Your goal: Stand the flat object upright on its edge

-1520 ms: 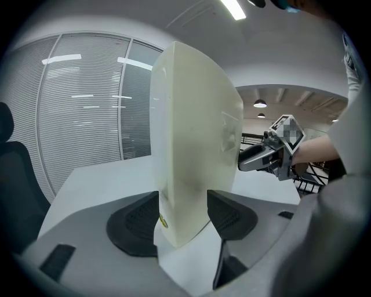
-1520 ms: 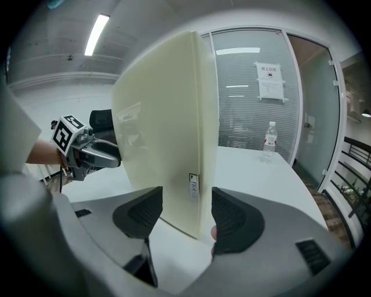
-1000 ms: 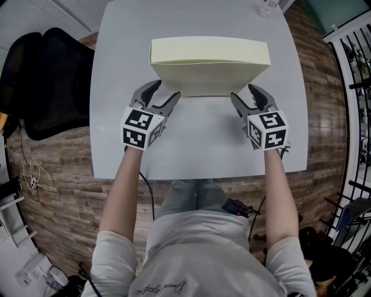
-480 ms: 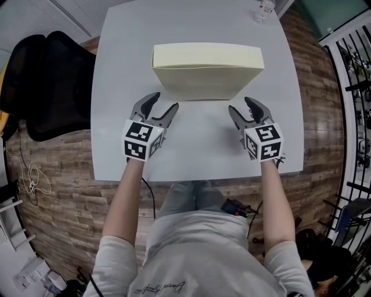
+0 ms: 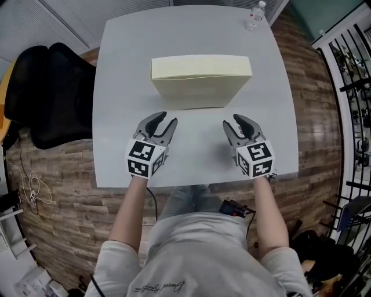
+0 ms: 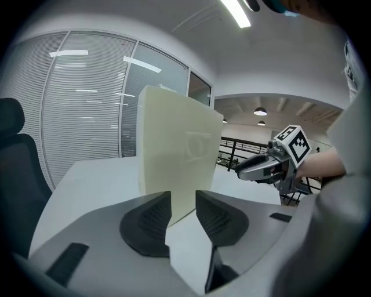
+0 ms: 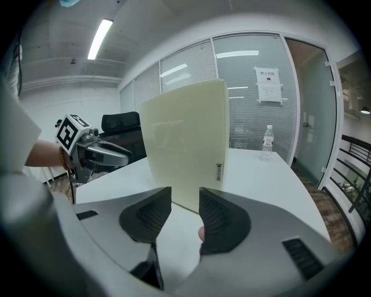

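The wall notice (image 7: 267, 84) and the sticker (image 7: 219, 171) on the flat object (image 7: 182, 145) are too small to read.

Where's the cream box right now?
Head view: the cream box stands upright in the table's middle; the water bottle sits beyond it at the far right corner.

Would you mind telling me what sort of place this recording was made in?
Most likely an office meeting room: glass partitions with blinds, a black office chair beside a pale table, and a strip light overhead.
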